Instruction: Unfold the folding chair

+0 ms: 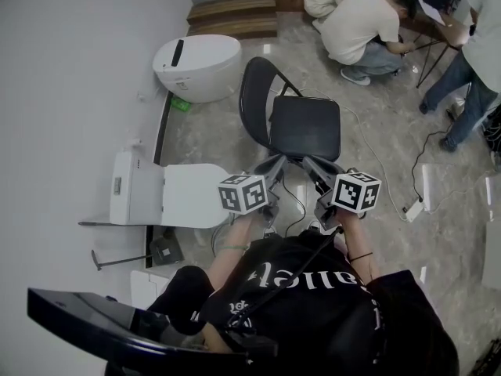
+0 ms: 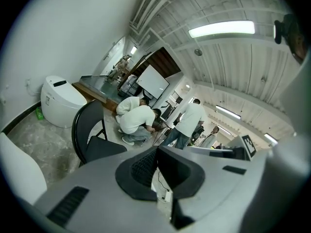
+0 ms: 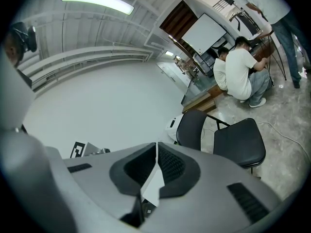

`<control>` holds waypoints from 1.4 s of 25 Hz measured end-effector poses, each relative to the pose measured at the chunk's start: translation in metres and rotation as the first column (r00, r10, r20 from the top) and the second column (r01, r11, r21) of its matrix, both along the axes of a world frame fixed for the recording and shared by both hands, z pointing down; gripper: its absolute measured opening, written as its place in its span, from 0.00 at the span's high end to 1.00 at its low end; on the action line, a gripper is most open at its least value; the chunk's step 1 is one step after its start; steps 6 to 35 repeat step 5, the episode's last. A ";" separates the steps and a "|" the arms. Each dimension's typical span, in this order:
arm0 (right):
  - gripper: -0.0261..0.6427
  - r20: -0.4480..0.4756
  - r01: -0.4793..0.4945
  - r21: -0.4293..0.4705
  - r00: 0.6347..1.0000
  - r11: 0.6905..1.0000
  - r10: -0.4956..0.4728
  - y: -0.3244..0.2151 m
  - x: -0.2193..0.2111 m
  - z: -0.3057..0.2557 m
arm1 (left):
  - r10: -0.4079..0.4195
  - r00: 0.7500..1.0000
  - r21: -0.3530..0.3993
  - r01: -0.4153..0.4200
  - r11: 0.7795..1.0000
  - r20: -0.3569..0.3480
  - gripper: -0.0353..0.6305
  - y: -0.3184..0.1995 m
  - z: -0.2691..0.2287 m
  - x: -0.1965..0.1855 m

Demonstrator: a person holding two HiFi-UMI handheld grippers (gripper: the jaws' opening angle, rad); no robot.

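Black folding chair [image 1: 305, 125] standing open on marble floor [image 1: 376, 143], just beyond both grippers, left gripper [image 2: 156, 148] fingers pressed together on nothing, right gripper [image 3: 156, 145] fingers likewise together, empty

Left tool [image 2: 156, 153]: jaws are pressed together, nothing gripped, tilted slightly downward.
Right tool [image 3: 156, 152]: jaws are closed, nothing gripped.
Forearms [image 1: 233, 245]: are held forward, side by side.

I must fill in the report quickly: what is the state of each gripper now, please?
Left gripper: closed, holding nothing.
Right gripper: closed, holding nothing.
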State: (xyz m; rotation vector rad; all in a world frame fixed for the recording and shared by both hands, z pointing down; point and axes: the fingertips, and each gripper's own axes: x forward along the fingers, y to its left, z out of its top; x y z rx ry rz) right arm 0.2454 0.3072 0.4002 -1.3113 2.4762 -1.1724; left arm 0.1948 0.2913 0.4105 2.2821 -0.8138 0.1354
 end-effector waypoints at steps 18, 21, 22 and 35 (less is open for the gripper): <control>0.92 -0.005 -0.001 0.006 1.000 1.000 0.001 -0.005 0.006 -0.001 | 0.010 1.000 0.015 -0.011 1.000 0.015 0.94 -0.006 0.001 0.006; 0.92 -0.005 -0.001 0.006 1.000 1.000 0.001 -0.005 0.006 -0.001 | 0.010 1.000 0.015 -0.011 1.000 0.015 0.94 -0.006 0.001 0.006; 0.92 -0.005 -0.001 0.006 1.000 1.000 0.001 -0.005 0.006 -0.001 | 0.010 1.000 0.015 -0.011 1.000 0.015 0.94 -0.006 0.001 0.006; 0.92 -0.005 -0.001 0.006 1.000 1.000 0.001 -0.005 0.006 -0.001 | 0.010 1.000 0.015 -0.011 1.000 0.015 0.94 -0.006 0.001 0.006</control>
